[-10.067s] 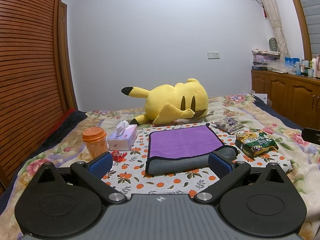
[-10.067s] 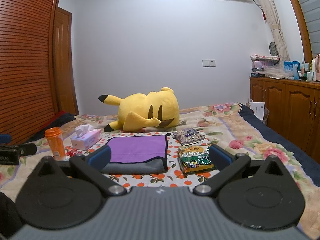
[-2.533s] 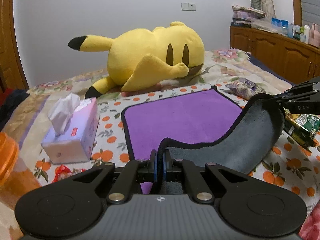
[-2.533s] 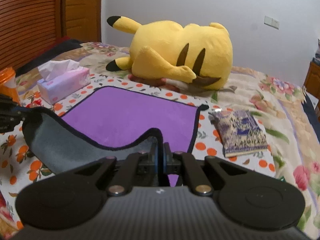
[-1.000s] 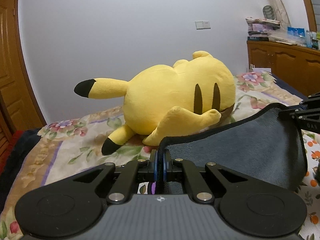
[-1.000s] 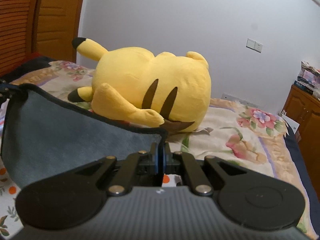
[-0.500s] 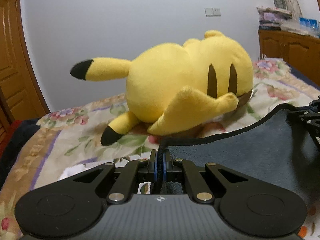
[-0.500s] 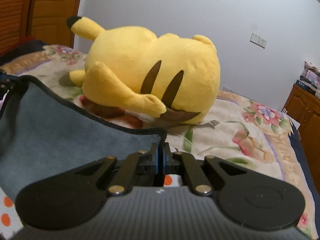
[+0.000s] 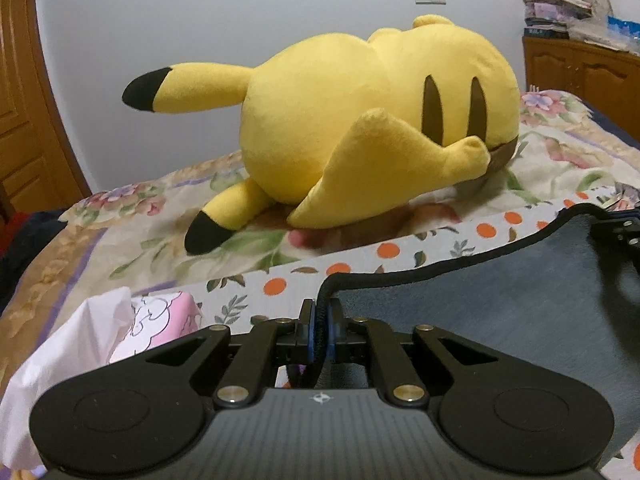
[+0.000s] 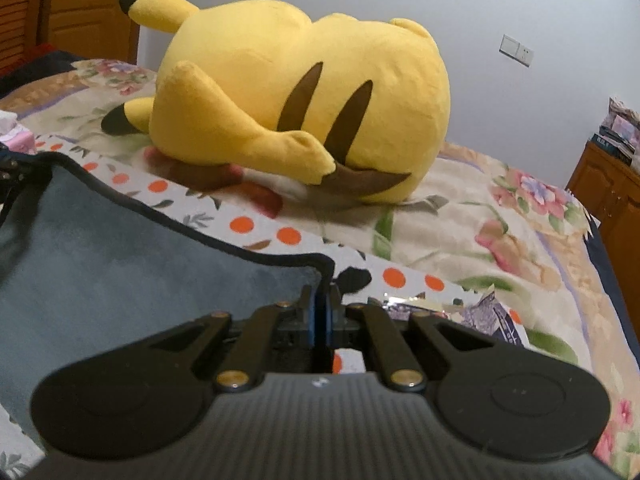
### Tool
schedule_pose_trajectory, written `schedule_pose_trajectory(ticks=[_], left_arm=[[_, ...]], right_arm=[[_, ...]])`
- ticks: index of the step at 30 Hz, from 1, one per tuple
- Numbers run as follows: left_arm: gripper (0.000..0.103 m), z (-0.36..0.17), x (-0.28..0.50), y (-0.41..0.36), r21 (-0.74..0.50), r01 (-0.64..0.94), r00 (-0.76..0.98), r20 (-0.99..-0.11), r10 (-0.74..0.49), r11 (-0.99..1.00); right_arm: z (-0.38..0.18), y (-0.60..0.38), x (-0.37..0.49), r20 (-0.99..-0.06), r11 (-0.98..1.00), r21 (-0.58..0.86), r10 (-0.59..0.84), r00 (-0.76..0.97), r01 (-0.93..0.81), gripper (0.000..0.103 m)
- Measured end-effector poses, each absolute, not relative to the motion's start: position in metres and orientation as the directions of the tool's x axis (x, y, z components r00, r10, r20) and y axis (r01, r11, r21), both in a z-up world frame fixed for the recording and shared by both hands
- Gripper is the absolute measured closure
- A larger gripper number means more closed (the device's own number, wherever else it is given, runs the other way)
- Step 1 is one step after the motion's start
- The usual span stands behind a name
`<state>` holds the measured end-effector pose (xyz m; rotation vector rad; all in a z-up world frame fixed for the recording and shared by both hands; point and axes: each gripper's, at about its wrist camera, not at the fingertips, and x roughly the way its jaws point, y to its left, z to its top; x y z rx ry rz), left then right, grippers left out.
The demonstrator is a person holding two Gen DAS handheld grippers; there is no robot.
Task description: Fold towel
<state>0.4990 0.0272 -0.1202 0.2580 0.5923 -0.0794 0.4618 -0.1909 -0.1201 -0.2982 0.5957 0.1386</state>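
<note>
**Both grippers pinch the towel's far corners over the bed**

The left gripper (image 9: 319, 330) has its jaws closed on a black-piped corner of the towel (image 9: 480, 320), whose grey side faces up and spreads away to the right in the left wrist view. At that view's right edge the right gripper (image 9: 618, 232) is seen clamped on the towel's other corner. In its own view, the right gripper (image 10: 320, 320) is likewise pressed shut on the towel (image 10: 120, 272), and the grey cloth stretches left to the left gripper (image 10: 10, 172) at the frame's edge. The towel's edge sags in a shallow curve between the two grippers.

Just left of the left gripper sits a pink tissue box (image 9: 160, 320) with a white tissue sticking out. Under the towel lies an orange-dotted cloth (image 9: 400, 256), spread over the floral bedspread (image 10: 500, 240). A printed packet (image 10: 492, 316) lies just right of the right gripper. Beyond the cloth a yellow plush toy (image 9: 360, 120) lies on the bed. Farther back stand a white wall and wooden cabinets (image 9: 580, 68).
</note>
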Motion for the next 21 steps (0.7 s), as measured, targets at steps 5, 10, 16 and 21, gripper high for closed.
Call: schedule_pose_trajectory(ticks=[5,10,16,21], left_arm=[[0.082,-0.121,0.497,0.030,0.208,0.146,0.820,-0.572,-0.001,0.967],[0.069,-0.121,0.488,0.029,0.202,0.158,0.814,-0.581,-0.012,0.967],[0.052,-0.120,0.469,0.029,0.190,0.167,0.812,-0.584,-0.025,0.967],[0.043,-0.118,0.450,0.027,0.183,0.175,0.807,-0.590,-0.034,0.967]], right_arm=[[-0.119,-0.193,0.460,-0.578,0.956,-0.224,0.028,0.815,-0.191,0.084],[-0.115,-0.194,0.448,-0.570,0.961,-0.198,0.047,0.820,-0.193,0.049],[-0.114,-0.191,0.426,-0.588,0.960,-0.158,0.097,0.803,-0.232,0.049],[-0.112,-0.187,0.407,-0.590,0.958,-0.130,0.133,0.797,-0.256,0.049]])
